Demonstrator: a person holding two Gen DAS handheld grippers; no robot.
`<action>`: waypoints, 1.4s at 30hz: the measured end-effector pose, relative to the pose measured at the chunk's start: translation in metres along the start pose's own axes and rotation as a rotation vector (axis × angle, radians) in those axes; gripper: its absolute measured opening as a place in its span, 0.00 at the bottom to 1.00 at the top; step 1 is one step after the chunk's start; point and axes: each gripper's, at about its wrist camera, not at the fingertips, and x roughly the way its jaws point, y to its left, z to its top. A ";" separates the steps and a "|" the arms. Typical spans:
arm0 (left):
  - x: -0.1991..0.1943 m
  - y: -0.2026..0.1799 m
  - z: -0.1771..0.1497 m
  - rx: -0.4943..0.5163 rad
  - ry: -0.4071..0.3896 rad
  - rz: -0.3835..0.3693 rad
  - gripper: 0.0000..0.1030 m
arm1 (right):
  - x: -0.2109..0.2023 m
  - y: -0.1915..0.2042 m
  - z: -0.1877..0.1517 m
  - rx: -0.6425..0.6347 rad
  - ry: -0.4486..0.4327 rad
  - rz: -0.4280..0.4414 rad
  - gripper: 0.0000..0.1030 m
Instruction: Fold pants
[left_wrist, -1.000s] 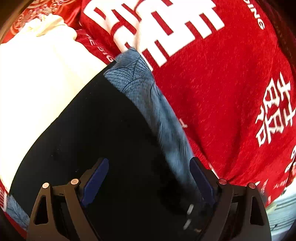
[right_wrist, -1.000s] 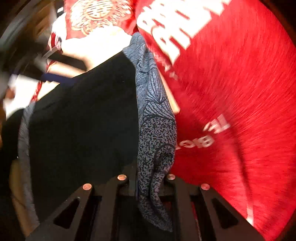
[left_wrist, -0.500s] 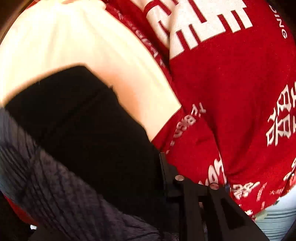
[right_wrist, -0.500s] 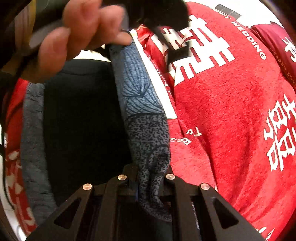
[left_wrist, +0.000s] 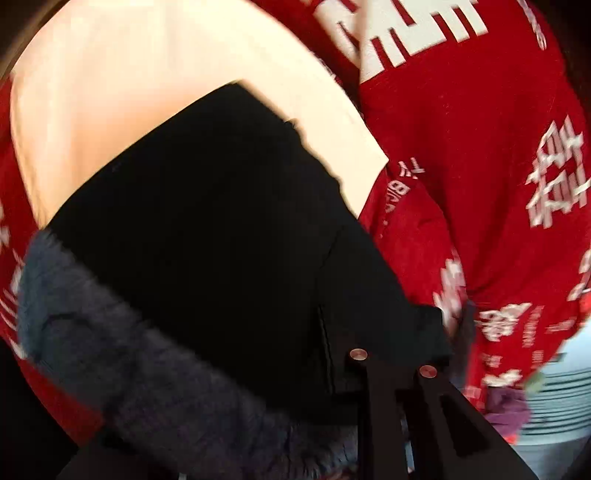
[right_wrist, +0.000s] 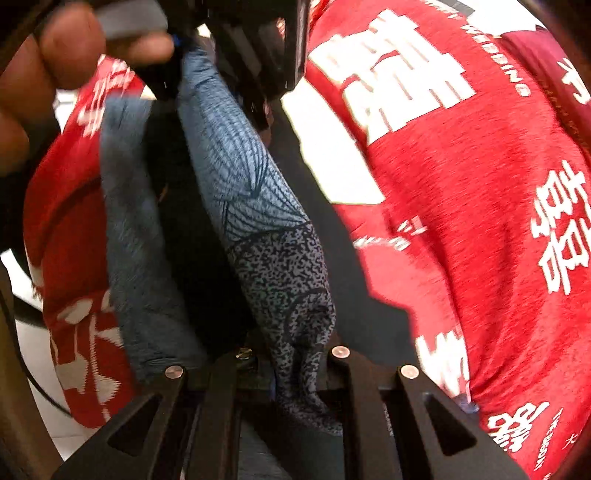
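The pants (left_wrist: 207, 229) are black with a blue-grey patterned band (left_wrist: 110, 343). In the left wrist view the black cloth drapes over my left gripper (left_wrist: 325, 332), which is shut on the pants; only one of its fingers (left_wrist: 373, 373) shows. In the right wrist view my right gripper (right_wrist: 291, 354) is shut on the patterned band (right_wrist: 258, 206), which runs taut up to the left gripper (right_wrist: 177, 48), held by a hand (right_wrist: 66, 44) at the top left. Black cloth hangs between the two grips.
A red cloth with white characters (left_wrist: 461, 147) (right_wrist: 461, 184) covers the surface under the pants, with a cream panel (left_wrist: 147, 92) on it. A light striped thing (left_wrist: 554, 398) and a purple item (left_wrist: 506, 402) lie at its near right edge. White floor (right_wrist: 33, 369) shows at left.
My left gripper, open over the black cloth a second ago, has shut on the pants. Both grippers have moved sideways, and the left hand has come into the right wrist view.
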 end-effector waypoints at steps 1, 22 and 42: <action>-0.003 0.007 -0.001 -0.009 0.005 -0.036 0.22 | 0.001 0.010 -0.002 -0.018 0.004 -0.023 0.12; -0.099 0.014 -0.014 0.132 -0.175 -0.030 0.60 | -0.005 0.056 -0.003 -0.032 0.053 -0.299 0.18; -0.002 -0.039 -0.058 0.467 -0.104 0.202 0.78 | -0.103 -0.020 -0.031 0.496 -0.108 -0.052 0.78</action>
